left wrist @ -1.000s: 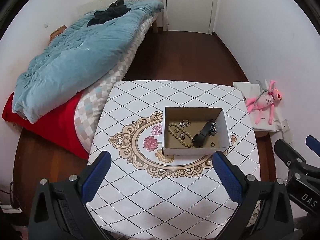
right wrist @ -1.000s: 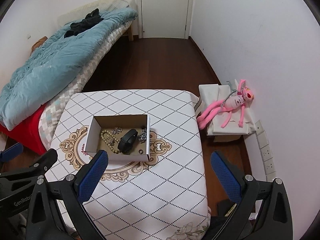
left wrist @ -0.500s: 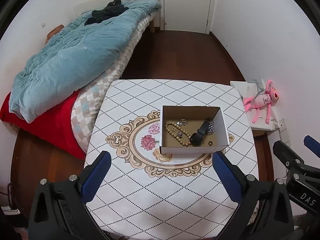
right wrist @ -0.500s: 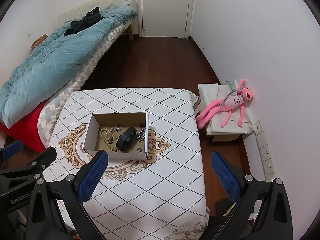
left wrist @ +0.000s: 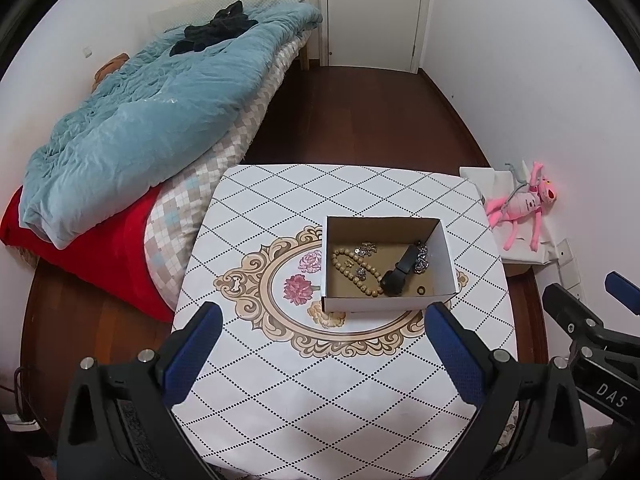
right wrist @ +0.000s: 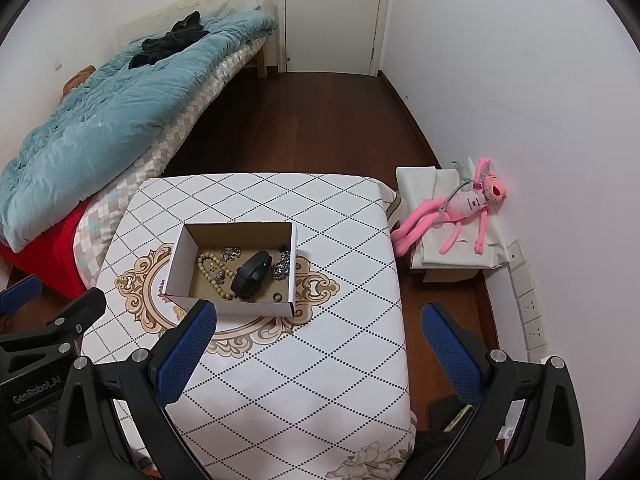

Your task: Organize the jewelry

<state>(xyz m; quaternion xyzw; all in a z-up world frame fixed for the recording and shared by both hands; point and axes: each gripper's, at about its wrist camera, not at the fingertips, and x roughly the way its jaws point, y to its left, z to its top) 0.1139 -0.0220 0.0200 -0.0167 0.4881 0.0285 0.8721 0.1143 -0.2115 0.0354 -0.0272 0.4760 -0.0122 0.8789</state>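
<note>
An open cardboard box [left wrist: 390,302] [right wrist: 228,304] stands on the patterned table [left wrist: 320,380] [right wrist: 320,360]. Inside lie a wooden bead string [left wrist: 352,270] [right wrist: 210,266], a black wristband [left wrist: 398,274] [right wrist: 252,272], silver pieces [left wrist: 421,258] [right wrist: 281,267] and a small ring [left wrist: 420,290] [right wrist: 276,297]. My left gripper [left wrist: 318,354] is open and empty, high above the table's near side. My right gripper [right wrist: 318,354] is open and empty, to the right of the left one and back from the box.
A bed with a blue quilt [left wrist: 152,120] and red blanket [left wrist: 100,256] touches the table's left side. A pink plush toy [right wrist: 460,208] lies on a low white stand by the right wall. Dark wood floor leads to a white door [right wrist: 332,16].
Both grippers have pulled up and back a little, so the table and box look smaller and farther. The jewelry has not moved. Both grippers stay open.
</note>
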